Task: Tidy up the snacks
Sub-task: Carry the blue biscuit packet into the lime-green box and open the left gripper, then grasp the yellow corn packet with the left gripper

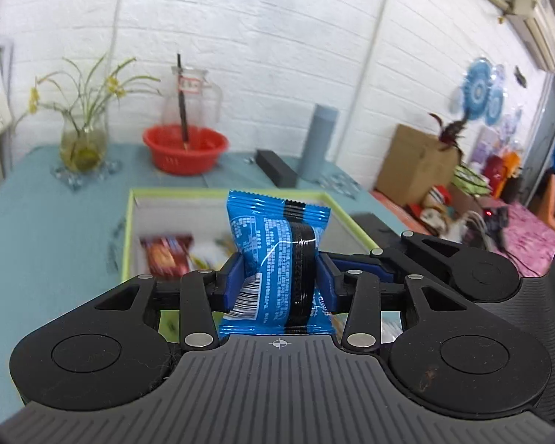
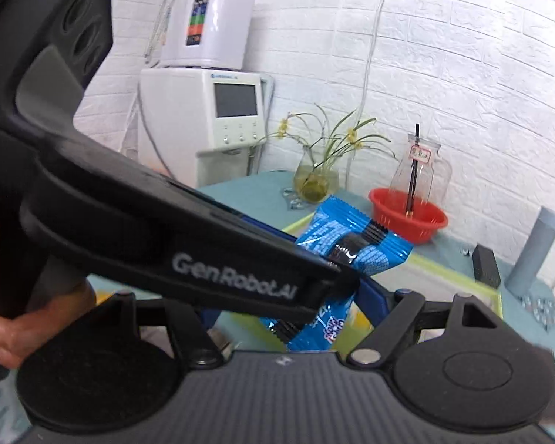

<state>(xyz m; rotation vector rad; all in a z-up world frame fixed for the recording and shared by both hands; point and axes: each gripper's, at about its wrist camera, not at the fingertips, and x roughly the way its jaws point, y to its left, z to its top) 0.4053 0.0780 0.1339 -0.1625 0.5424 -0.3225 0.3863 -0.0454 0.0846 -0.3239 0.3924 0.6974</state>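
The left gripper (image 1: 277, 281) was clamped on a blue snack packet (image 1: 277, 259), its blue pads pressing the wrapper from both sides, the packet standing upright with its crimped top edge toward twelve o'clock and a barcode at its lower left. Beyond it, in the left wrist view, lay a green-rimmed box (image 1: 129, 222) on the teal table (image 1: 37, 222), holding a red snack packet (image 1: 164, 255) at about ten o'clock from the gripper and some blurred yellowish wrappers beside it. Farther off stood a red basin (image 1: 185, 148) with a clear glass pitcher (image 1: 192, 96) behind it at eleven o'clock, a glass vase of yellow flowers (image 1: 81, 140) further left, a grey-blue cylinder (image 1: 320, 140) at one o'clock, and a black block (image 1: 277, 172) near it. In the right wrist view the left gripper's black body crossed from nine o'clock toward the centre, held by a person's hand (image 2: 3, 325) at the left edge, and it carried the same packet above the box. The right gripper (image 2: 292, 318) sat just under that packet; one blue finger (image 2: 373, 296) showed at the packet's right, the other was hidden, so I could not tell whether its jaws were open or pressing on anything.
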